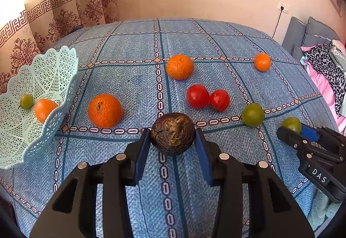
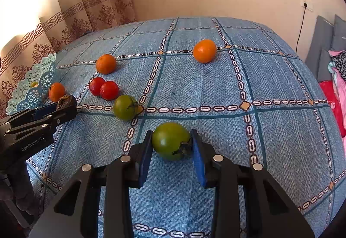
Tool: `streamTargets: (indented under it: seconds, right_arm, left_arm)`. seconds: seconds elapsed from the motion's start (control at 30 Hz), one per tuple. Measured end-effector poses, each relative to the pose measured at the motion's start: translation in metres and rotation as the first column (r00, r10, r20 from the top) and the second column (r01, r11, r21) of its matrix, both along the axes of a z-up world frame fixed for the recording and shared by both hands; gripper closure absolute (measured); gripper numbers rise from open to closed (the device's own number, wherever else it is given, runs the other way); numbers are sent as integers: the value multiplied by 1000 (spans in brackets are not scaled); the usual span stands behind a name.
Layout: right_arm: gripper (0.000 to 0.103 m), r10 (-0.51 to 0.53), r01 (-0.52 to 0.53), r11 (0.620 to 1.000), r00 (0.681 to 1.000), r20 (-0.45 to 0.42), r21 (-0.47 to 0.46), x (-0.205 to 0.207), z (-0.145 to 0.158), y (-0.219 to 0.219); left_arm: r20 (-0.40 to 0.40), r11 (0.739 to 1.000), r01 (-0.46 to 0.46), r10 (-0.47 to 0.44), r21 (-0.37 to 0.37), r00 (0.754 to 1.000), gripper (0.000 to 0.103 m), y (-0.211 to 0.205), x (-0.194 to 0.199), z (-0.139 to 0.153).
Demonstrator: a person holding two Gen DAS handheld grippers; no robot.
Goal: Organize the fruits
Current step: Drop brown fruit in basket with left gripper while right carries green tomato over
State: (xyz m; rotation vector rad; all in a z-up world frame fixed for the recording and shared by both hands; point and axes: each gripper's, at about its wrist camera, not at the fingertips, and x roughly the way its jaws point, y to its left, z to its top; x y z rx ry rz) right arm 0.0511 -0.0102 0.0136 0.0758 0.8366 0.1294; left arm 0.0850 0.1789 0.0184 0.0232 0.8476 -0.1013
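Home room, patterned curtains (image 1: 64, 15), grey sofa (image 1: 311, 32), heaped clothes (image 1: 324, 69)

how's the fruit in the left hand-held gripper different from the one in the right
The dark fruit between the left hand-held gripper fingers is brown-black, wrinkled and shrivelled; the green tomato in the right hand-held gripper is smooth and glossy green. The tomato has a dark stem calyx pointing towards the camera; the dark fruit shows a rough, folded patch instead. Both are round, sit on the blue tablecloth, and lie between blue pads.
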Motion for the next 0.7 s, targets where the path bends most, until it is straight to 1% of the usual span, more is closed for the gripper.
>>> streamTargets:
  seconds: [0.23,0.43,0.7]
  right_arm:
    - [69,-13,13,1000,1000,8,13,-2,2,-2]
    - [69,-33,33,999,999,18,40,-7,5,-7]
    - [69,-21,18,997,999,40,73,-17,18,-5]
  left_arm:
    - [20,1000,-16,16,-2,1000,60,3,-7,9]
    - [54,999,-36,36,7,998,60,7,-17,20]
    - [142,997,-77,72,24,987,60,21,-33,47]
